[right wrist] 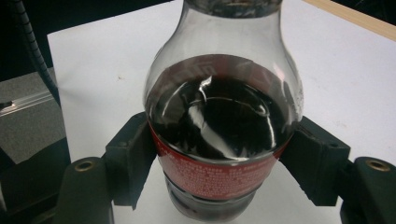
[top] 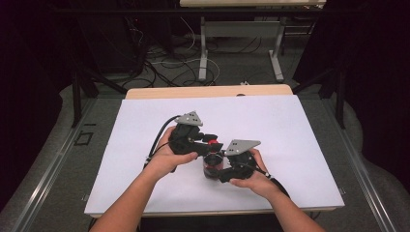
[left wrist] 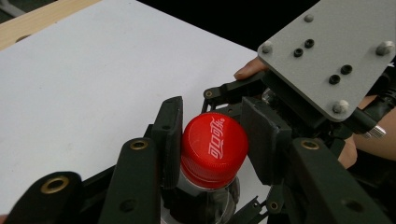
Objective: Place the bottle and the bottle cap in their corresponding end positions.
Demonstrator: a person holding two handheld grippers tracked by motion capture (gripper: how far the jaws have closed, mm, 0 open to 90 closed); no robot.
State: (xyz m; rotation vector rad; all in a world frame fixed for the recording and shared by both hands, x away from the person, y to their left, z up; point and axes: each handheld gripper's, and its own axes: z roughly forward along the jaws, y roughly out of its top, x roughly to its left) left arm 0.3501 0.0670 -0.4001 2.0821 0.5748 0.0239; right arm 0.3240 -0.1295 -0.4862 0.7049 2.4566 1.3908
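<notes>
Cola bottle [right wrist: 219,126] stands upright on the white sheet [top: 290,130] that covers the table, near the person's edge and between the two hands. Nearest the person, the right gripper [top: 227,169] comes in from the side and clamps the bottle's body: in the right gripper view both black pads press on the red label band, one on each side, with dark liquid showing through the clear shoulder above them. The right hand [top: 254,181] holds that gripper low, close to the sheet. A little farther off, the left gripper [left wrist: 212,149] reaches over the bottle's top, held by the left hand [top: 167,157]. In the left gripper view its jaws are closed on the red cap [left wrist: 214,149], which bears white lettering; one pad sits against each side of the cap. Beyond the cap lies the grey three-cornered plate [left wrist: 334,51] of the right gripper. At the far end the table's wooden edge [top: 208,92] shows past the sheet.
</notes>
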